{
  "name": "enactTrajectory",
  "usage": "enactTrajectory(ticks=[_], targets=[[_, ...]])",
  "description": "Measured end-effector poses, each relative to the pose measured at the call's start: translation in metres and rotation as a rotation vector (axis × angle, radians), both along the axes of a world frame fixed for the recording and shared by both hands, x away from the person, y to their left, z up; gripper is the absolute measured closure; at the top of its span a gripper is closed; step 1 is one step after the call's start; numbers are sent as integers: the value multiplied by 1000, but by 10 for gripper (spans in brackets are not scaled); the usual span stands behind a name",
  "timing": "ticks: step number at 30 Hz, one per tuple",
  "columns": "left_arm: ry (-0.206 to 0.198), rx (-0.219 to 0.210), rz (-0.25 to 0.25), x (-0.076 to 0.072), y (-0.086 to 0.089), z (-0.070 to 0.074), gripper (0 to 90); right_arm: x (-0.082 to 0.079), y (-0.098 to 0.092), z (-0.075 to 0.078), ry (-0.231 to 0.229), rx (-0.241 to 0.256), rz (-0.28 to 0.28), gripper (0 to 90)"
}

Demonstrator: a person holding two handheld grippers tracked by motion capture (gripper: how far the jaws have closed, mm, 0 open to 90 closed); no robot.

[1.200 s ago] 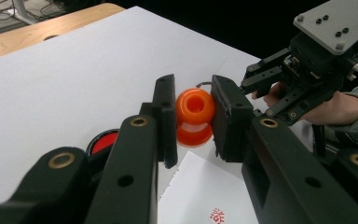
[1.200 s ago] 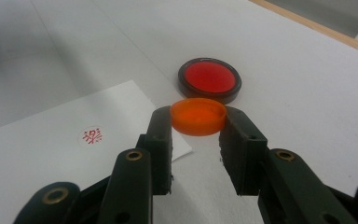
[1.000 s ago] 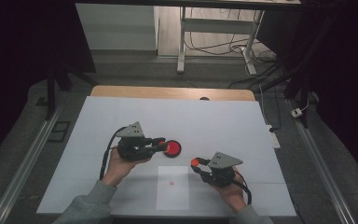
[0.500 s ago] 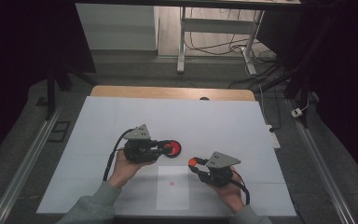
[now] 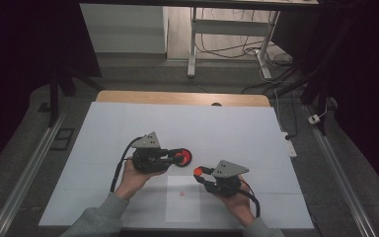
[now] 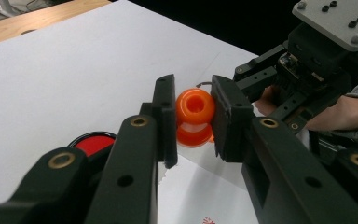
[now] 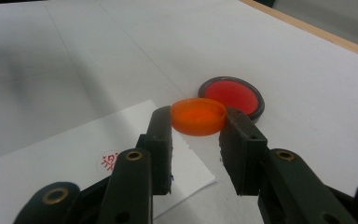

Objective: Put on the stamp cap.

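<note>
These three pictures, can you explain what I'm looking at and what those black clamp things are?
A person sits at a white table and holds a hand-operated gripper in each hand. One picture looks down from above; the other two come from cameras mounted on the grippers, looking along their black jaws. The right gripper holds a small orange stamp by its jaws. The left gripper rests beside a round red ink pad, with its jaws apart. A white sheet of paper with a red stamp mark lies near the person.
</note>
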State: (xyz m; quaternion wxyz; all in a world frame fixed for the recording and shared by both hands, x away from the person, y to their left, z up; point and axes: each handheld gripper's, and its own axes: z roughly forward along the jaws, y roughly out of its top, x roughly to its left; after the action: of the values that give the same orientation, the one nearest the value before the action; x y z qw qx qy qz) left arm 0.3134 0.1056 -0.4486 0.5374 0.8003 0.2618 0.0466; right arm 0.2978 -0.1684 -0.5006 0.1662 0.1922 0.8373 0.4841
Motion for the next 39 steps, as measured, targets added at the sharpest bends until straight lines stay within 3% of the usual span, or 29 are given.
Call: enactTrajectory(ticks=[25, 39], targets=[[22, 20, -53, -1, -19, -10, 720, 0, 14, -1, 7, 7, 32, 643], [34, 30, -67, -2, -26, -16, 720, -2, 17, 4, 3, 41, 34, 643]])
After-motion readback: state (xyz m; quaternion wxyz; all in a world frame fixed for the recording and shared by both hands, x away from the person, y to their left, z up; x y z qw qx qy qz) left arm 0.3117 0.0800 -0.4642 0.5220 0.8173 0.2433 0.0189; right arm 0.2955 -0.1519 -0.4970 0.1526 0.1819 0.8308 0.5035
